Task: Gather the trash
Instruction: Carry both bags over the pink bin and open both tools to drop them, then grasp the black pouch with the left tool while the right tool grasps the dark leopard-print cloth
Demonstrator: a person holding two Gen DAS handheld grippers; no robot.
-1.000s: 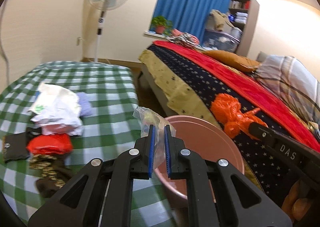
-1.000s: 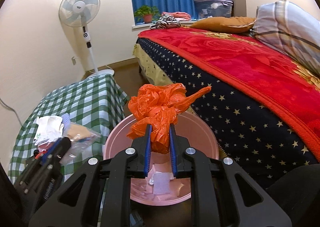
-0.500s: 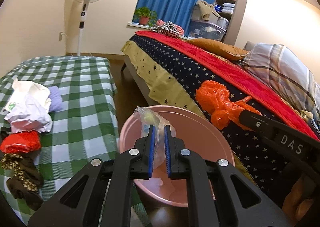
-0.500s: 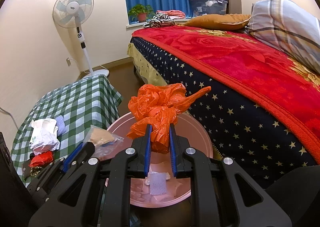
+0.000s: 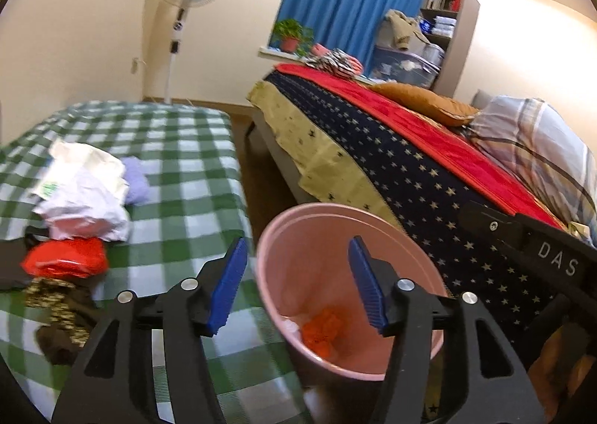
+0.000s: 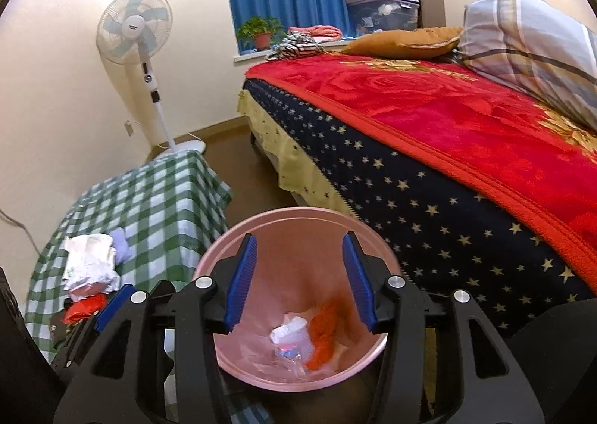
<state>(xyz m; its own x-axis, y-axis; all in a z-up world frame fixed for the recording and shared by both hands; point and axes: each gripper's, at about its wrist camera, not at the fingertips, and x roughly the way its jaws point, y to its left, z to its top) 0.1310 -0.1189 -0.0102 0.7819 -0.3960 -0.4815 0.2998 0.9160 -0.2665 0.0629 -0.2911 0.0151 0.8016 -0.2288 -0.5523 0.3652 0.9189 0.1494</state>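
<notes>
A pink bin (image 5: 403,237) stands on the floor between the green checked table and the bed; it also shows in the right wrist view (image 6: 283,215). An orange plastic bag (image 6: 324,334) and a clear plastic bag (image 6: 291,338) lie inside it. The orange bag also shows in the left wrist view (image 5: 322,329). My left gripper (image 5: 298,286) is open and empty above the bin's left rim. My right gripper (image 6: 300,280) is open and empty over the bin. On the table lie crumpled white paper (image 5: 84,189) and a red wrapper (image 5: 65,259).
The green checked table (image 5: 179,147) is to the left, with a lilac cloth (image 5: 136,181) and dark patterned cloth (image 5: 59,308) on it. The bed (image 6: 466,147) with a red blanket is to the right. A standing fan (image 6: 136,32) stands by the far wall.
Both grippers opened. The clear bag dropped from the left gripper and the orange bag from the right gripper into the pink bin.
</notes>
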